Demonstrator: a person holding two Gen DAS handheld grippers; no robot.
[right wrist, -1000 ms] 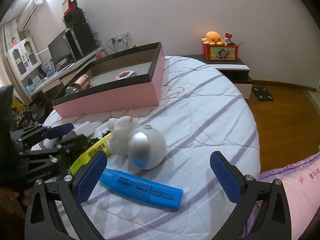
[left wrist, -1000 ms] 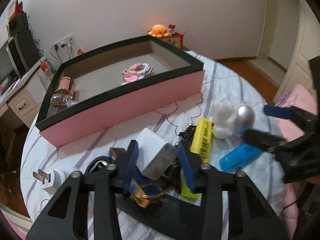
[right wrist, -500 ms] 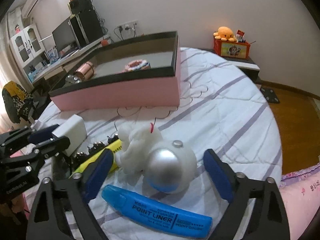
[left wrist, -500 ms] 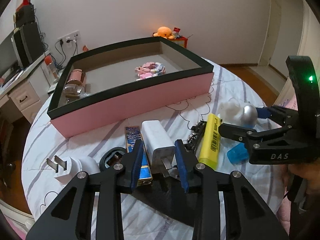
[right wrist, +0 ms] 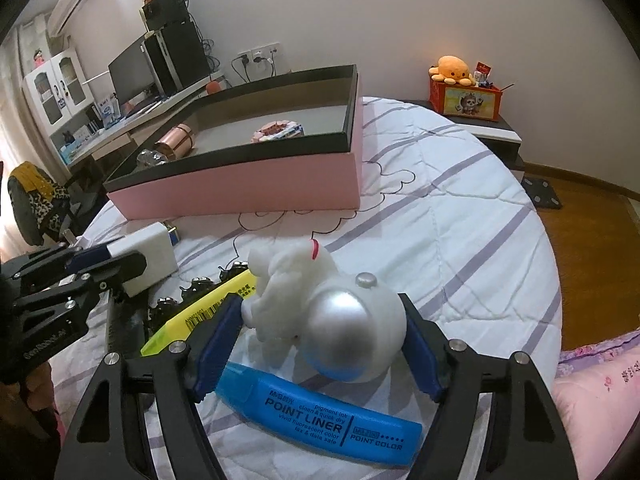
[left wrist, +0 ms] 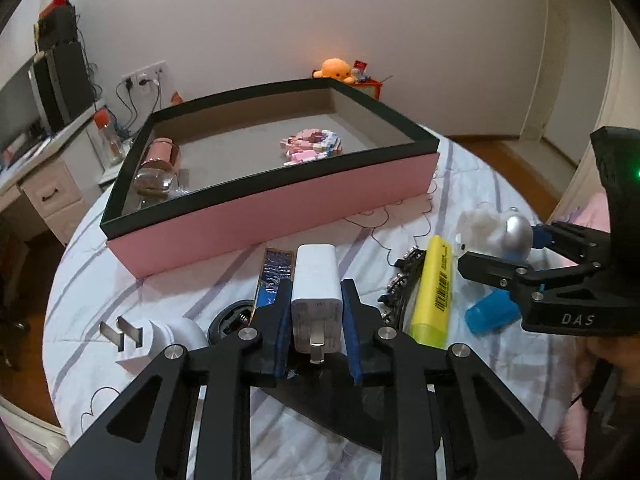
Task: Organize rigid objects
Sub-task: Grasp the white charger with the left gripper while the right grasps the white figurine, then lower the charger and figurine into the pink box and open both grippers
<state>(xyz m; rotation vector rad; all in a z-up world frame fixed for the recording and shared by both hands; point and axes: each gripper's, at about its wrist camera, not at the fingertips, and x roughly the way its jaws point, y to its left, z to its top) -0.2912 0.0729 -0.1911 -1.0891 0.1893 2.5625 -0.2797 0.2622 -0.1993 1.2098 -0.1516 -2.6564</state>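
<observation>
Left wrist view: the left gripper (left wrist: 316, 316) is squeezed tight on a white charger (left wrist: 316, 284), with a blue pad flat on each side and the metal plug pointing back at the camera. The big pink box (left wrist: 276, 216) sits just ahead on the bed (left wrist: 92, 280), with a toy and a jar already inside. I think the next job is to lift the charger and carry it into the box. It should go up high enough to clear the black rim (left wrist: 256, 184), then come down on the bare floor in the middle of the box. A round white plug (left wrist: 160, 338) lies close on the left and a yellow marker (left wrist: 434, 288) on the right, so straight up is the safest way out.

Right wrist view: the right gripper (right wrist: 320, 344) is wide, with its pads on both sides of the white toy (right wrist: 332, 320). I cannot tell if they touch it yet. A blue marker (right wrist: 320, 416) lies just under the toy, so the pads should close above it. The bed is bare to the right.
</observation>
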